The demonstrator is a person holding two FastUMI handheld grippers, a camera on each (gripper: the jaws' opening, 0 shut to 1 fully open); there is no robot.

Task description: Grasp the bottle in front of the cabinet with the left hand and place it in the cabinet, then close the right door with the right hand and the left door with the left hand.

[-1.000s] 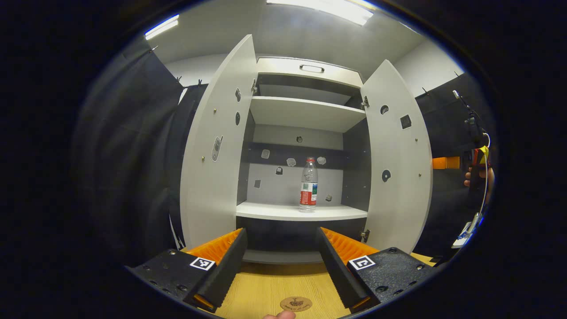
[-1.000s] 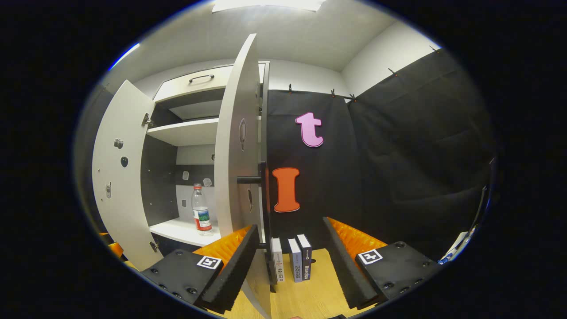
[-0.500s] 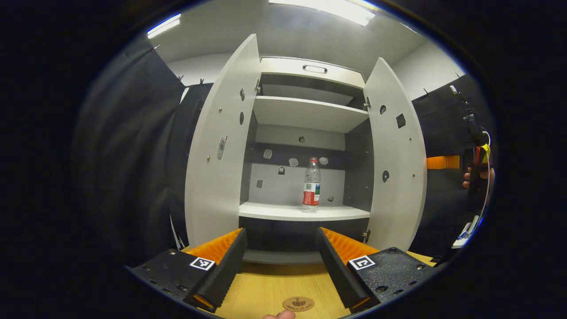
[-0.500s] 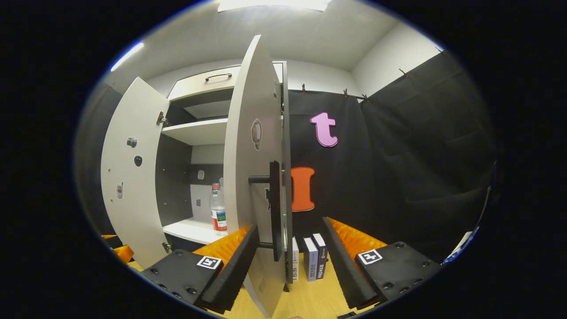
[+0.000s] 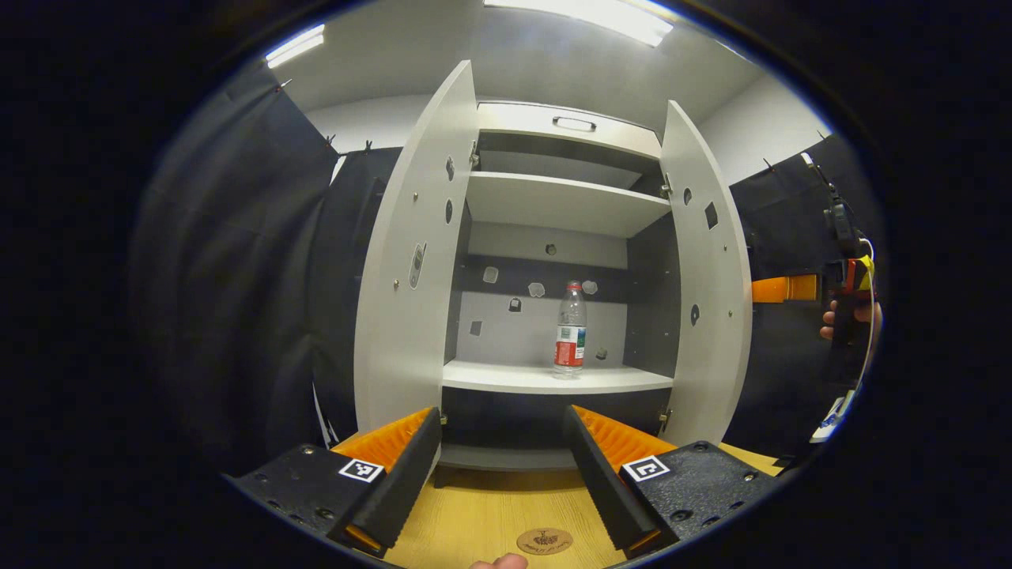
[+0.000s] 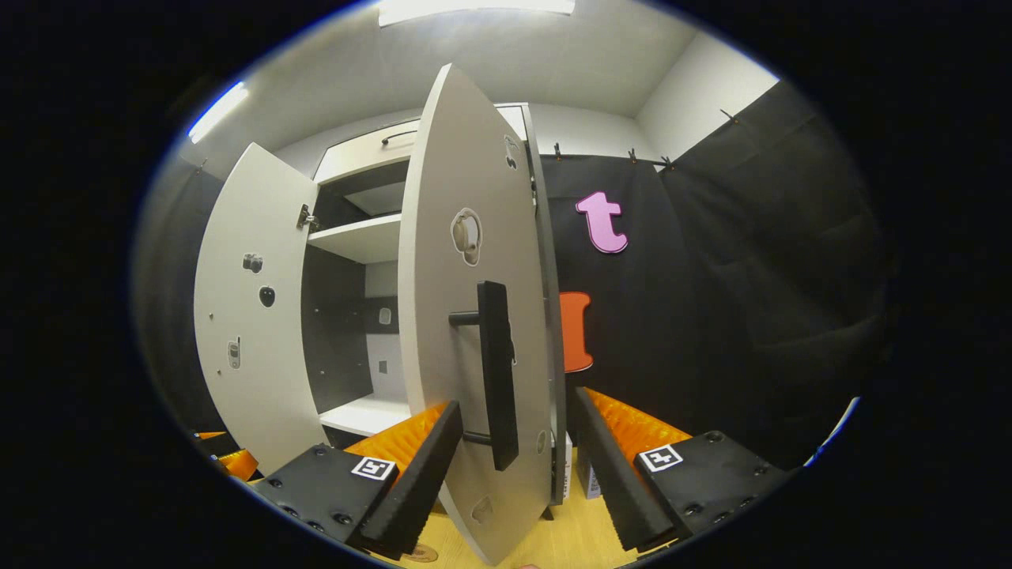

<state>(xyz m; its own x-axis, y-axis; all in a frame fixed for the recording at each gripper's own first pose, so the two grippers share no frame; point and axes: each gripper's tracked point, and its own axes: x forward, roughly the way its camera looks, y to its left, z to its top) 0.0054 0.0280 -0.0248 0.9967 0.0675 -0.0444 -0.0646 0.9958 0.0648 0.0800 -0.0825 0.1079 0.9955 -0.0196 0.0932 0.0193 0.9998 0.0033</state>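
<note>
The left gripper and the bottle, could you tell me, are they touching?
Apart. The left gripper view shows the bottle standing on the cabinet shelf, far beyond the open left gripper.

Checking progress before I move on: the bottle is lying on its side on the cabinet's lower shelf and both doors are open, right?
Not quite: the bottle stands upright on the lower shelf, as the left gripper view shows. Both doors, left door and right door, are indeed open.

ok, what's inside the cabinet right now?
One bottle stands upright on the middle shelf of the cabinet, right of centre. The upper shelf shows nothing on it. In the right gripper view the right door covers the bottle.
</note>
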